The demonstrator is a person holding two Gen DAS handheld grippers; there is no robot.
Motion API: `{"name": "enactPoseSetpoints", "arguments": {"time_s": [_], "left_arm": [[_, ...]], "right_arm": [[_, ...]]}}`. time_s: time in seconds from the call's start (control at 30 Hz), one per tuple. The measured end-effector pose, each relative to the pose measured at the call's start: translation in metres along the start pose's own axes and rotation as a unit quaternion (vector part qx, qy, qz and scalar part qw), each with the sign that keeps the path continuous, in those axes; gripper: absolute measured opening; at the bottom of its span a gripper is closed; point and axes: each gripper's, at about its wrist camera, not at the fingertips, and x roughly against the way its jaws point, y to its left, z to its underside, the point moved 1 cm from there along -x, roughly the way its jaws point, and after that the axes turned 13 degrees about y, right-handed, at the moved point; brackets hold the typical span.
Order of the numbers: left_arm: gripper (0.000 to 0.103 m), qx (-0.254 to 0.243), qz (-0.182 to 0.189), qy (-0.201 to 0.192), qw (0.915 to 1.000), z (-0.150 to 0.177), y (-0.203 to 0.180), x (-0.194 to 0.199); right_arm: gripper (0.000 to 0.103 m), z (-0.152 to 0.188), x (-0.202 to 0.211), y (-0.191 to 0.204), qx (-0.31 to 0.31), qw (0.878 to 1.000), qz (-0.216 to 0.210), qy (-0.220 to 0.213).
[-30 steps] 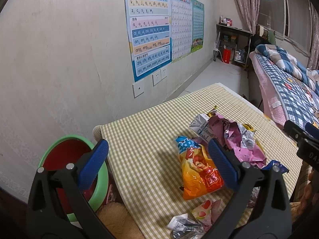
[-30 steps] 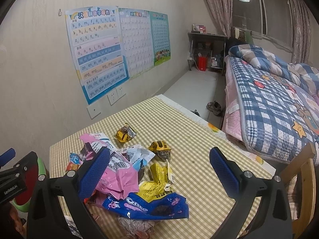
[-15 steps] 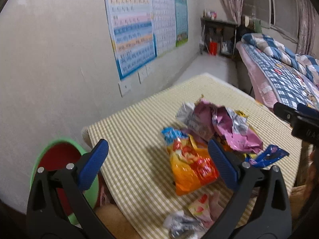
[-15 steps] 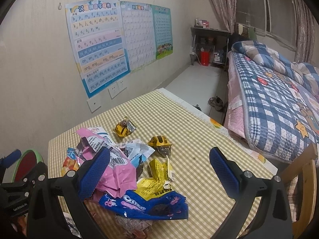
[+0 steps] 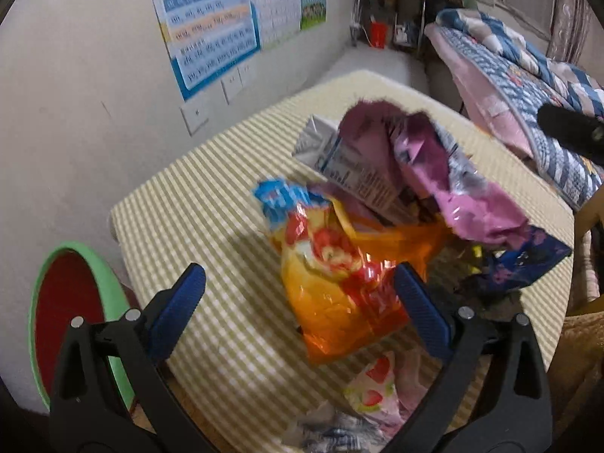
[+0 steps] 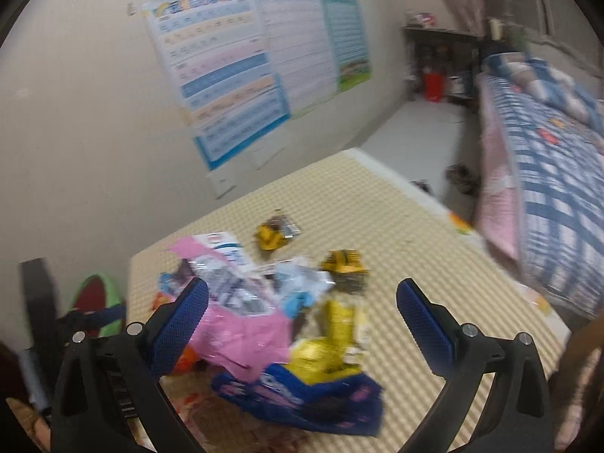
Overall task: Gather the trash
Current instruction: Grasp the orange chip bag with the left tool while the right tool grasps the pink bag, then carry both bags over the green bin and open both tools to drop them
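From where I sit, nothing has been collected yet: the whole heap of wrappers lies on the checked desk [image 5: 181,204], and both claws are empty. My left claw [image 5: 298,302] is spread wide, hovering low over the near end of the pile with the orange snack bag [image 5: 339,287] showing between its blue pads, though I cannot tell that either pad touches it. Behind that bag sit the crumpled pink wrapper [image 5: 445,173] and a dark blue cookie wrapper [image 5: 528,256], with a small strawberry-print packet [image 5: 373,385] at the desk's near edge. My right claw [image 6: 302,317] is likewise released and holds nothing, poised above the same heap from the other side (that view is badly blurred, so fine detail is lost); there I make out a yellow wrapper [image 6: 328,347] and two small yellow packets [image 6: 273,232] [image 6: 345,262] lying apart from the pile, farther along the desk. The green-rimmed bin [image 5: 71,324] with its red inside stands off the desk's corner to the left, near the left claw, and I see nothing in the part that shows. So I judge the job is at its very start: every piece remains to be gripped and carried over to that bin, the orange bag most likely first.
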Motion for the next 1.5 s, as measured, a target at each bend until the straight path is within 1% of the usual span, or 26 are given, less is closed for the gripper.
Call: {"name": "enactPoseSetpoints", "arguments": {"time_s": [0.1,0.17,0.23,0.3,0.33,0.4,0.43,0.47,0.5,0.53,0.57,0.6,0.63,0.7,0.77,0.9,1.03,1.17,1.27,1.37,1.43,1.5], "left_arm": [[0.098,0.006,0.035,0.012,0.9993,0.001,0.001,-0.006],[0.097,0.004,0.045,0.016,0.9988,0.002,0.002,-0.007],[0.097,0.003,0.056,0.020,0.9982,0.000,0.002,-0.009],[0.095,0.008,0.070,0.025,0.9972,-0.001,0.003,-0.010],[0.092,0.010,0.078,0.026,0.9966,-0.001,0.005,-0.009],[0.089,0.012,0.085,0.026,0.9959,-0.001,0.007,-0.009],[0.086,0.012,0.090,0.026,0.9955,-0.001,0.007,-0.009],[0.081,0.011,0.096,0.026,0.9950,-0.001,0.007,-0.009],[0.077,0.011,0.101,0.026,0.9945,-0.001,0.007,-0.009],[0.067,0.011,0.105,0.027,0.9941,-0.001,0.007,-0.009],[0.057,0.011,0.109,0.025,0.9936,-0.001,0.006,-0.008],[0.052,0.010,0.119,0.021,0.9927,0.000,0.007,-0.006],[0.049,0.010,0.122,0.019,0.9923,0.000,0.007,-0.003],[0.048,0.011,0.119,0.014,0.9928,0.000,0.010,-0.001],[0.047,0.017,0.119,0.010,0.9928,0.002,0.014,0.003],[0.047,0.031,0.114,-0.002,0.9930,0.006,0.029,0.015],[0.047,0.049,0.106,-0.023,0.9929,0.013,0.052,0.036],[0.047,0.060,0.091,-0.052,0.9927,0.022,0.076,0.064],[0.047,0.066,0.067,-0.068,0.9932,0.036,0.101,0.080],[0.047,0.083,0.046,-0.072,0.9929,0.049,0.126,0.085],[0.047,0.102,0.032,-0.069,0.9919,0.060,0.146,0.085],[0.047,0.129,0.023,-0.060,0.9895,0.075,0.172,0.081]], "right_arm": [[0.096,-0.007,-0.010,0.012,0.026,0.999,-0.023,0.015],[0.096,-0.012,-0.017,0.020,0.040,0.999,-0.026,0.023],[0.096,-0.017,-0.028,0.029,0.053,0.997,-0.039,0.037],[0.095,-0.019,-0.042,0.037,0.062,0.994,-0.058,0.065],[0.094,-0.018,-0.050,0.042,0.069,0.992,-0.063,0.081],[0.087,-0.014,-0.062,0.049,0.084,0.990,-0.048,0.103],[0.082,-0.010,-0.068,0.052,0.092,0.988,-0.040,0.116],[0.074,-0.008,-0.072,0.053,0.095,0.987,-0.040,0.125],[0.069,-0.003,-0.077,0.052,0.095,0.985,-0.044,0.138],[0.060,-0.001,-0.079,0.051,0.091,0.984,-0.044,0.144],[0.047,0.001,-0.079,0.049,0.088,0.985,-0.041,0.143],[0.046,0.002,-0.077,0.046,0.083,0.986,-0.037,0.139],[0.044,0.002,-0.075,0.042,0.075,0.987,-0.048,0.137],[0.040,0.000,-0.071,0.035,0.053,0.988,-0.071,0.129],[0.039,-0.001,-0.064,0.032,0.042,0.989,-0.079,0.115],[0.039,-0.005,-0.043,0.034,0.029,0.992,-0.098,0.076],[0.039,-0.003,-0.022,0.042,0.035,0.994,-0.094,0.036],[0.039,0.002,-0.006,0.051,0.028,0.995,-0.091,0.019],[0.040,0.004,0.001,0.071,0.035,0.995,-0.089,0.013],[0.041,0.009,0.005,0.107,0.060,0.993,-0.103,0.012],[0.041,0.012,-0.002,0.130,0.075,0.990,-0.114,0.022],[0.041,0.016,-0.017,0.159,0.092,0.987,-0.123,0.044]]}}
